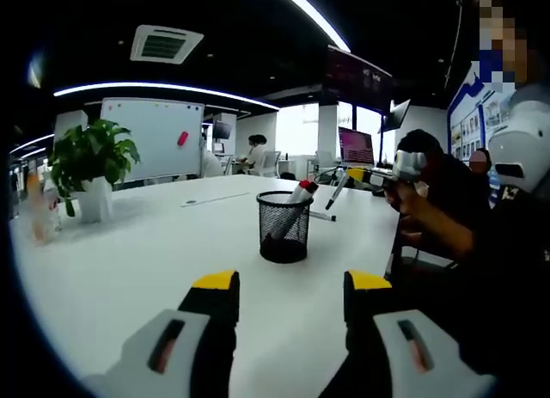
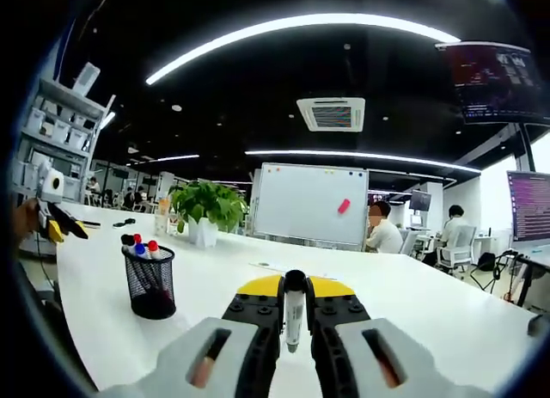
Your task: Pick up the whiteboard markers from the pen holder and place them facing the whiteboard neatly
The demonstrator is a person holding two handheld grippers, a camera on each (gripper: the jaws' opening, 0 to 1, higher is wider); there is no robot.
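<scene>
Right gripper (image 2: 294, 305): fingers clenched on a white whiteboard marker (image 2: 294, 316), not yet placed.
Left gripper (image 1: 290, 288): fingers released, empty.
Black mesh pen holder (image 2: 151, 284): markers remain inside, left of the right fingers.

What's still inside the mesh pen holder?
Right gripper view: the pen holder holds marker caps above its rim, black, blue and red. Their lower bodies are obscured by the mesh, so the count is uncertain.

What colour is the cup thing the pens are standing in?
Black. The mesh pen holder is black all over, seen best in the left gripper view.
</scene>
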